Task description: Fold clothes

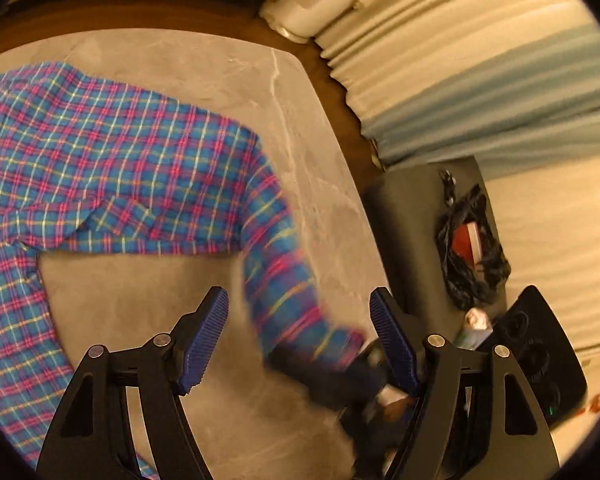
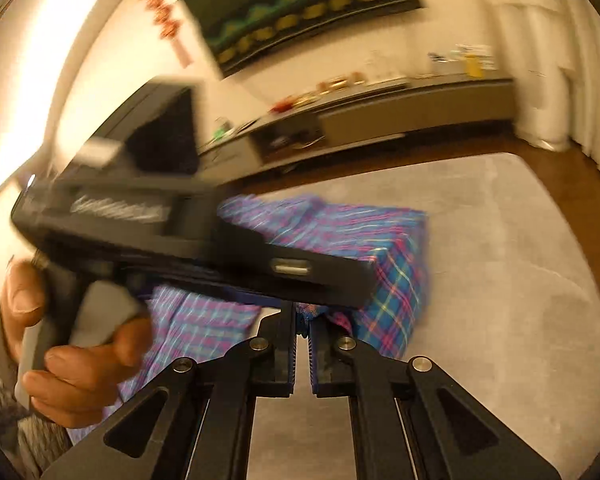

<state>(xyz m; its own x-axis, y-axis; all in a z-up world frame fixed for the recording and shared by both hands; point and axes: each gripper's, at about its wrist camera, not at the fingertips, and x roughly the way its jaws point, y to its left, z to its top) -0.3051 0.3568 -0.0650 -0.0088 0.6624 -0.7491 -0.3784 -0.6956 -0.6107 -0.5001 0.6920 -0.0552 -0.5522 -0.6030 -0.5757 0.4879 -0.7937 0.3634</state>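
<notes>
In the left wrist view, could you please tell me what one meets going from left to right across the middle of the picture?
Blue and pink plaid shirt → bare grey marble-look tabletop → dark side surface → bundle of black cables → cream wall.

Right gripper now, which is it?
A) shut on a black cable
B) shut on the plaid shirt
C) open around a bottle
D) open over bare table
B: in the right wrist view the right gripper has its jaws closed with plaid shirt fabric pinched at the tips, and the left wrist view shows the sleeve pulled toward it.
</notes>
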